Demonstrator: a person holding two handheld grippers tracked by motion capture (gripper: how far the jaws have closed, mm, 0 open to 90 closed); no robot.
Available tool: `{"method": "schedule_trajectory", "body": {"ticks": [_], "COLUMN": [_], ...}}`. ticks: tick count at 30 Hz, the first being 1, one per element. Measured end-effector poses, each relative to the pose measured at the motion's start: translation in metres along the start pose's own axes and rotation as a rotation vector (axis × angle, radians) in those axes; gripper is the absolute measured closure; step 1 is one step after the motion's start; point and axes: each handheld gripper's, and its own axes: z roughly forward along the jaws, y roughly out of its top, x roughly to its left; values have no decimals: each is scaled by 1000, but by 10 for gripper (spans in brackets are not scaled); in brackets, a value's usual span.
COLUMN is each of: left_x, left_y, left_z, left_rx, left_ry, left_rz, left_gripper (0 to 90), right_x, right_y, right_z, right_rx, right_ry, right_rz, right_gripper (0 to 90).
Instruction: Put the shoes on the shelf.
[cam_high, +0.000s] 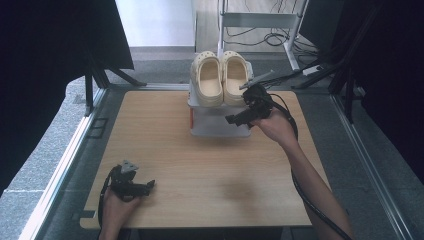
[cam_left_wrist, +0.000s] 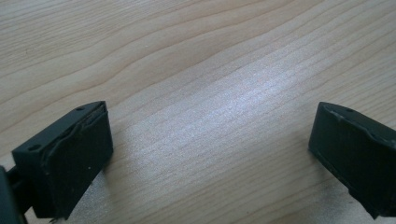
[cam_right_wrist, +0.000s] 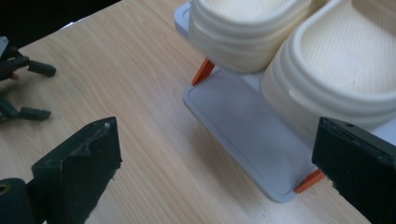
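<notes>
A pair of cream clogs (cam_high: 221, 77) stands side by side on the top tier of a small grey shoe rack (cam_high: 220, 129) at the far middle of the wooden table (cam_high: 200, 165). In the right gripper view the clogs (cam_right_wrist: 341, 70) sit above the rack's bare lower shelf (cam_right_wrist: 243, 121), which has orange struts (cam_right_wrist: 203, 72). My right gripper (cam_high: 243, 116) hovers open at the rack's right front corner, holding nothing (cam_right_wrist: 217, 140). My left gripper (cam_high: 148, 187) rests open near the table's front left, its jaws (cam_left_wrist: 210, 154) wide apart over bare wood.
Black curtains and stand legs (cam_high: 100, 75) flank the table. A metal frame (cam_high: 260, 20) and loose cables (cam_high: 272, 37) are on the floor behind the rack. Each gripper trails a cable (cam_high: 300, 195) toward the front edge. The left gripper (cam_right_wrist: 18, 88) appears far off in the right gripper view.
</notes>
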Motion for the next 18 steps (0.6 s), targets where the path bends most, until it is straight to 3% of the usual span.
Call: {"method": "schedule_trajectory", "body": {"ticks": [14,18], "left_x": [0,0], "left_y": [0,0], "left_z": [0,0], "left_rx": [0,1], "left_ry": [1,1], "left_rz": [-2,-2], "left_gripper": [0,0], "right_x": [-5,-6], "right_y": [-53,-68], "right_z": [-17,-23], "right_rx": [-14,-15], "right_ry": [10,-12], "right_rz": [41,38], "right_gripper": [18,19]}}
